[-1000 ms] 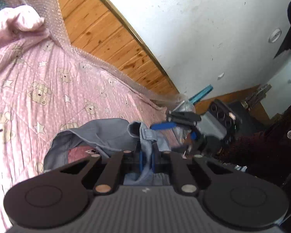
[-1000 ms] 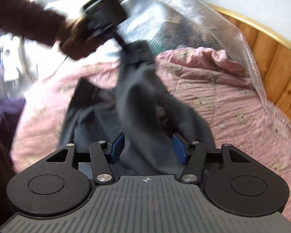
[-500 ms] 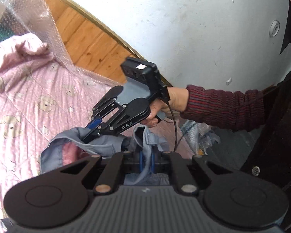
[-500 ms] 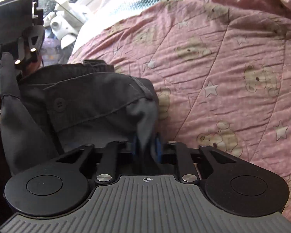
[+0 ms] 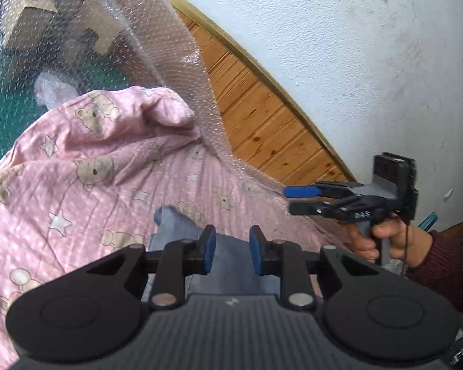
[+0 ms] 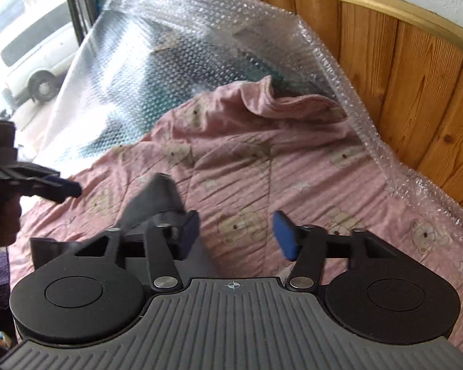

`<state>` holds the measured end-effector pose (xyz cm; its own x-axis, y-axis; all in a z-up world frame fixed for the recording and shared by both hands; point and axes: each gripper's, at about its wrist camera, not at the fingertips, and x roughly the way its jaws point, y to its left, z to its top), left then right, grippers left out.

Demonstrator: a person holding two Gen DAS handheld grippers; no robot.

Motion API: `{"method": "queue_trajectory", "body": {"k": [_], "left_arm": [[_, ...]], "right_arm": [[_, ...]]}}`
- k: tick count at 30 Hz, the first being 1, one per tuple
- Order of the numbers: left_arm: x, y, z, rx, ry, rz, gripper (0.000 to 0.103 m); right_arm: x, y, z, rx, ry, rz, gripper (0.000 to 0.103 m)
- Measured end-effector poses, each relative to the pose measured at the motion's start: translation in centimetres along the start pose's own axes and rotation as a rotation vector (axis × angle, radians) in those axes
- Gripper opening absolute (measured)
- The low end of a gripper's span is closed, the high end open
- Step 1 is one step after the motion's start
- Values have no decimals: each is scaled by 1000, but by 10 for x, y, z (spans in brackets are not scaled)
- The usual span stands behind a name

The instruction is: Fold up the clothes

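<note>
While the grey garment (image 5: 182,231) is left lying on the pink bed quilt (image 5: 77,185), released by the opening left gripper (image 5: 230,243) and right gripper (image 6: 236,234), its fold may be lost through slumping.

My left gripper (image 5: 230,245) points forward and a little downward. Its two blue fingers (image 5: 209,244) are moving apart, with only a small gap between them, and they press on nothing. My right gripper (image 6: 237,235) points more steeply downward. Its fingers (image 6: 283,234) are also opening and already stand wide apart, with nothing held between them. In the left wrist view, my right hand (image 5: 385,240) closes around the handle of the right gripper, and its dark red sleeve (image 5: 447,265) shows behind it. In the right wrist view, my left hand (image 6: 0,219) shows at the left edge, blurred.
</note>
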<state>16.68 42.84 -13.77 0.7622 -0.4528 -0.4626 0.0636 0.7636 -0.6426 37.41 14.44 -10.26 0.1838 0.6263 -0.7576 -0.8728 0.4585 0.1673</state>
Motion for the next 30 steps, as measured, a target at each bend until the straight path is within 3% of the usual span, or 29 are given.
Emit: {"method": "queue_trajectory", "body": {"k": [3,4,5,8,10,12,13,14,16,18,19,20,22,23,24,25,26,28,29,30], "left_arm": [[4,-5,11,68,10,12,33],[8,-10,15,99,21,11,46],[13,-15,19,137,33,0,51],[57,-37,25,230,156,-131,51],[95,-41,15,275,265,-159,49],[140,-27,-11,346,401,-31,38],[158,-18,-22,369,446,32,8],[164,-4,-24,344,439,69,4],[161,17,-16,217,387,61,4],[147,8,-8,210,324,117,4],[137,-3,-5,236,291,120,14],[128,-14,-3,256,267,107,30],[116,-31,-5,267,261,21,34],[118,-37,-9,274,282,-12,37],[122,-41,-17,302,313,8,37],[127,-40,-24,323,333,74,36],[131,-36,-28,318,340,144,22],[132,-28,-33,286,341,266,6],[121,-28,-26,225,312,287,7],[107,-32,-20,178,268,301,15]], "right_arm": [[-21,-13,-29,26,-2,-118,71],[-25,-19,-41,64,10,-100,69],[-29,-26,-53,106,23,-72,64],[-17,-21,-88,187,68,28,41],[-2,-6,-108,190,94,46,39],[16,10,-128,171,124,22,39],[17,11,-138,183,114,-24,38],[17,10,-147,200,99,-75,45],[12,5,-162,261,78,-178,62],[-14,-2,-168,355,42,-188,59],[-36,-2,-168,401,-12,-190,53],[-53,-1,-175,432,-44,-193,52],[-83,3,-192,490,-100,-200,52],[-86,5,-204,507,-83,-210,53],[-78,8,-218,501,-51,-231,53],[-68,11,-233,490,-17,-253,52],[-59,14,-247,480,17,-276,55],[-51,23,-252,433,41,-320,60],[-47,27,-253,409,51,-341,58],[-54,26,-253,456,36,-346,55]]}}
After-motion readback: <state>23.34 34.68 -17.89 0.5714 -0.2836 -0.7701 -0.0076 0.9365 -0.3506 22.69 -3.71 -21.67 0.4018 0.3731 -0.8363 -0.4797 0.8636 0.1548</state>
